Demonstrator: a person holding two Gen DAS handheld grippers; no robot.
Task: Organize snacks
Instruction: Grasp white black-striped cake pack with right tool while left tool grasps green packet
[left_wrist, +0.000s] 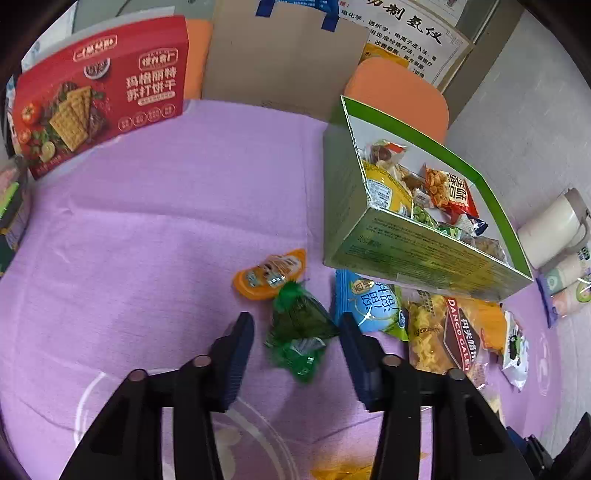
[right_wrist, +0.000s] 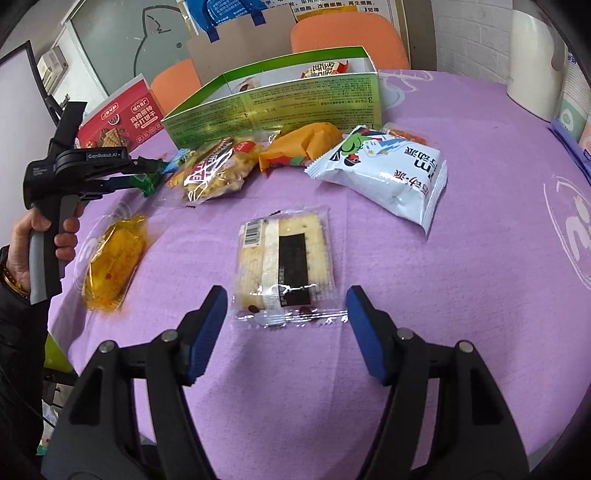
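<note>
- The purple-clothed table (right_wrist: 461, 155) fills both views, with snacks scattered over it.
- The open green box (left_wrist: 424, 254) stands at 2 o'clock in the left wrist view, with several small packets already inside.
- A red cracker box (left_wrist: 99, 96) stands upright at 10 o'clock, well apart from the green box.
- A white snack bag (right_wrist: 388, 177) lies at 1 o'clock in the right wrist view, near the green box.
- The right gripper (right_wrist: 287, 291) hangs released, jaws wide; the clear cracker packet (right_wrist: 284, 262) lies at 12 o'clock from them, with neither pad touching it.
- The left gripper (left_wrist: 295, 317), held by a hand (right_wrist: 44, 229), is unclenched around the green packet (left_wrist: 299, 332). One pad meets the packet's edge; the other sits just beside it.
- An orange packet (left_wrist: 269, 275) lies at 11 o'clock of the green packet, touching it.
- A blue packet (left_wrist: 369, 306) lies at 2 o'clock of the green packet.
</note>
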